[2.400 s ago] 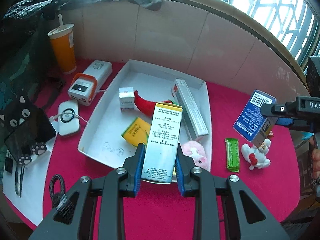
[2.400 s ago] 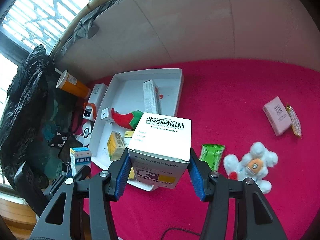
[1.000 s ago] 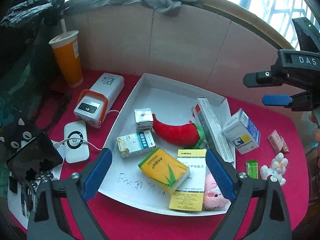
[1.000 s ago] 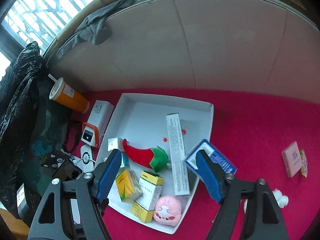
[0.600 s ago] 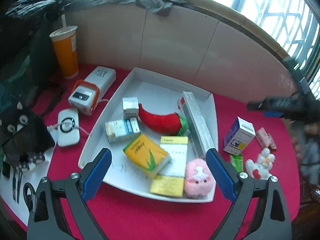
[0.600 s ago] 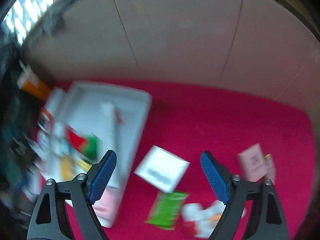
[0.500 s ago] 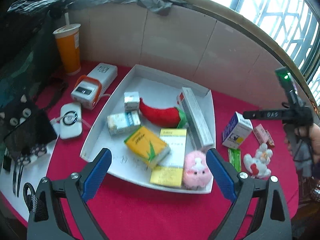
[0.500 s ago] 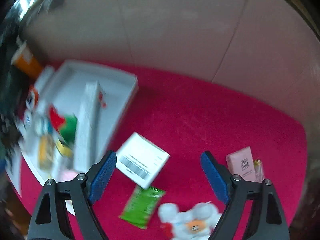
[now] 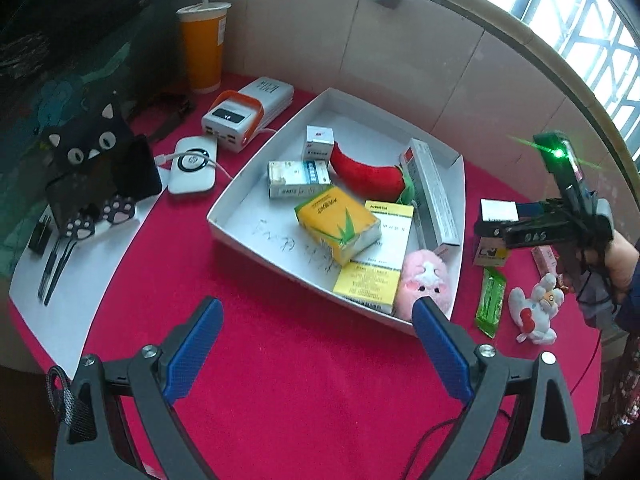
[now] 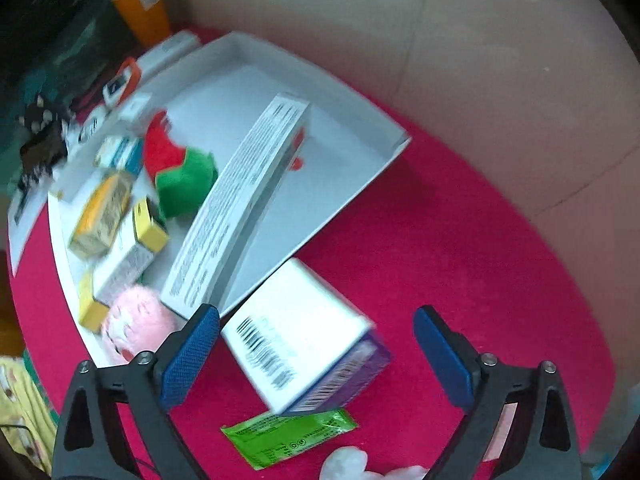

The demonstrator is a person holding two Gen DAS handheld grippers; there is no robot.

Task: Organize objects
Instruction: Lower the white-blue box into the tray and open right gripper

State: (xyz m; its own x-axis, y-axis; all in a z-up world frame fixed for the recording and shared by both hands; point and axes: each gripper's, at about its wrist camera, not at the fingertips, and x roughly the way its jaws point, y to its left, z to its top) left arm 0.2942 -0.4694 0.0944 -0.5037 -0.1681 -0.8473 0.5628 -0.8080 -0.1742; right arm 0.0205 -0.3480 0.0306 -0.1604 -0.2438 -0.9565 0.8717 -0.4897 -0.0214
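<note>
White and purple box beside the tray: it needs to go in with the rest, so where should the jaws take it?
Grip the white and purple box across its two long sides, from above; it lies flat outside the tray, between the open right gripper jaws.

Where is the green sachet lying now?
In the left wrist view, the green sachet lies on the red cloth, between the white tray and the white plush toy.

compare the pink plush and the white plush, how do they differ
The pink plush lies inside the white tray, in its near right corner; the white plush lies outside it on the red cloth. The pink one is round and plain; the white one has limbs and red and orange details. Both are small soft toys, and neither is held.
</note>
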